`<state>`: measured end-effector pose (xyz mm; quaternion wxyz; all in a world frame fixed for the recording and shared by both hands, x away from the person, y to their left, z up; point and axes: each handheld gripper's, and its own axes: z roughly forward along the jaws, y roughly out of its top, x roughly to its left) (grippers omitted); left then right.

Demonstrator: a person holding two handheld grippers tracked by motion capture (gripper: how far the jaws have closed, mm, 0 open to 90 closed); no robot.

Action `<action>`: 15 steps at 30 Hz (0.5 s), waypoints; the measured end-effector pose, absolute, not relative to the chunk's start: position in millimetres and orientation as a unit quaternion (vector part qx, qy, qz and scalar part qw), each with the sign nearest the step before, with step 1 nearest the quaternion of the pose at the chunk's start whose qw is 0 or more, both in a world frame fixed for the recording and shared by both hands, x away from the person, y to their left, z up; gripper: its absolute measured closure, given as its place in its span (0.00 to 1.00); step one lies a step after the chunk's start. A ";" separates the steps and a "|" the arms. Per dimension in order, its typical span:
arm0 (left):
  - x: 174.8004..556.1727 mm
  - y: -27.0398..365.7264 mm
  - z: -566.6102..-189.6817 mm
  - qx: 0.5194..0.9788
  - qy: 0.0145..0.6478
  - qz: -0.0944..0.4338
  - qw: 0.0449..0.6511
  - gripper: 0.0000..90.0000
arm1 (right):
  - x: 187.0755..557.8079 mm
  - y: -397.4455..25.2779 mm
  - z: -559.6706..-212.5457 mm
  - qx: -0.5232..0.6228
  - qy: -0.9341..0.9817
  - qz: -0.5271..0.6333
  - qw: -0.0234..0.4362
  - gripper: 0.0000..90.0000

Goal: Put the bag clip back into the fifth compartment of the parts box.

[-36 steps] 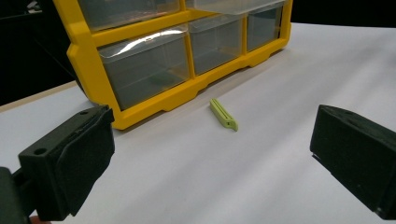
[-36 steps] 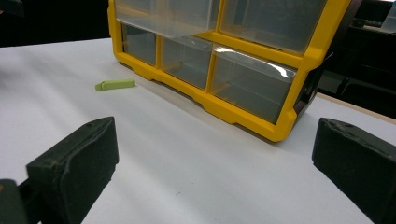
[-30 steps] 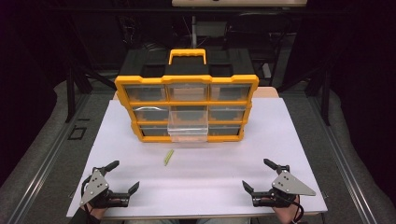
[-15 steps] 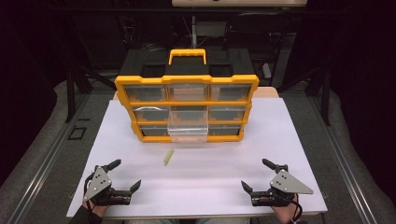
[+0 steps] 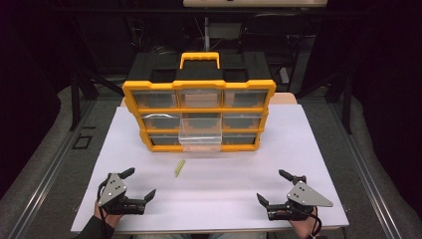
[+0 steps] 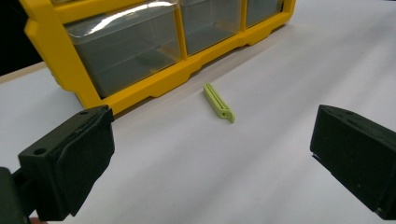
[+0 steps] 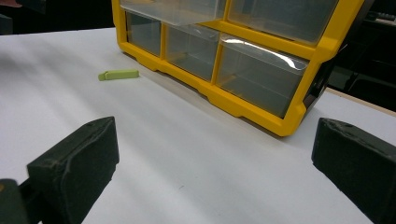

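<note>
A yellow organiser box (image 5: pixel 199 112) with clear drawers stands upright at the back of the white table (image 5: pixel 308 149). Its middle drawer (image 5: pixel 200 134) is pulled out toward me. A small light-green stick (image 5: pixel 179 168) lies flat in front of the box; it also shows in the left gripper view as the green stick (image 6: pixel 218 102) and in the right gripper view as the green stick (image 7: pixel 119 74). My left gripper (image 5: pixel 139 183) rests open near the front left edge. My right gripper (image 5: pixel 273 187) stands open at the front right. Both hold nothing.
The box has a yellow carry handle (image 5: pixel 200 57) on top and black casing behind. Dark chairs and frames stand beyond the table's far edge. Grey floor runs along both sides. Bare white surface lies between the two grippers.
Both grippers have barely shifted. The box, drawer and green stick stay where they were.
</note>
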<state>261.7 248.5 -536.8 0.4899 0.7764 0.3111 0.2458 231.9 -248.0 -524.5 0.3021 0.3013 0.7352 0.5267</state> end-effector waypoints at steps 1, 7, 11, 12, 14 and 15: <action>262.8 247.5 -536.7 0.778 0.311 0.245 0.487 0.00 | 231.9 -248.0 -524.5 0.301 0.735 0.526 0.303 0.00; 269.3 241.9 -537.1 0.786 0.317 0.226 0.480 0.00 | 231.9 -248.0 -524.5 0.300 0.736 0.526 0.303 0.00; 272.5 238.7 -537.0 0.788 0.322 0.222 0.475 0.00 | 231.9 -247.9 -524.5 0.300 0.736 0.525 0.303 0.00; 272.9 238.3 -536.9 0.790 0.323 0.222 0.471 0.00 | 232.0 -247.9 -524.6 0.300 0.736 0.525 0.303 0.01; 274.4 236.7 -536.9 0.792 0.324 0.222 0.468 0.00 | 232.2 -247.9 -524.7 0.301 0.736 0.525 0.304 0.01; 275.3 235.7 -537.1 0.792 0.325 0.221 0.467 0.00 | 232.3 -247.9 -524.7 0.301 0.736 0.525 0.304 0.01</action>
